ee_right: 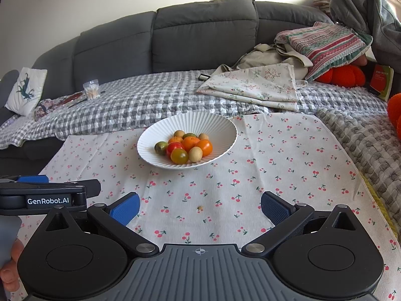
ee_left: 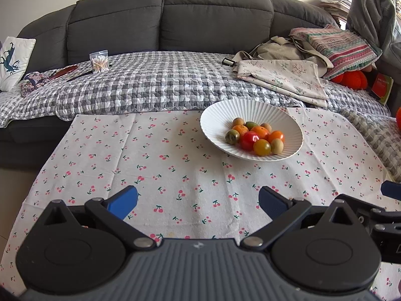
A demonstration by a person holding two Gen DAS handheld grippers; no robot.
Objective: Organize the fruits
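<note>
A white ribbed bowl [ee_left: 220, 115] stands on the cherry-print cloth [ee_left: 150, 155] and holds several small fruits [ee_left: 258, 135]: red, orange, yellow and green tomatoes and tan round ones. It also shows in the right wrist view [ee_right: 175, 125], with the fruits [ee_right: 185, 146] heaped inside. My left gripper [ee_left: 198, 202] is open and empty, well short of the bowl, which lies ahead and to the right. My right gripper [ee_right: 200, 207] is open and empty, with the bowl ahead, slightly left. The left gripper's side [ee_right: 47, 195] shows at the right view's left edge.
A small crumb [ee_right: 199, 208] lies on the cloth [ee_right: 275, 150] between the right fingers. A grey sofa [ee_left: 175, 17] with a checked blanket [ee_left: 150, 82] runs behind. Folded cloths [ee_left: 283, 77], a cotton swab box [ee_left: 99, 61] and a red cushion [ee_left: 353, 77] lie on it.
</note>
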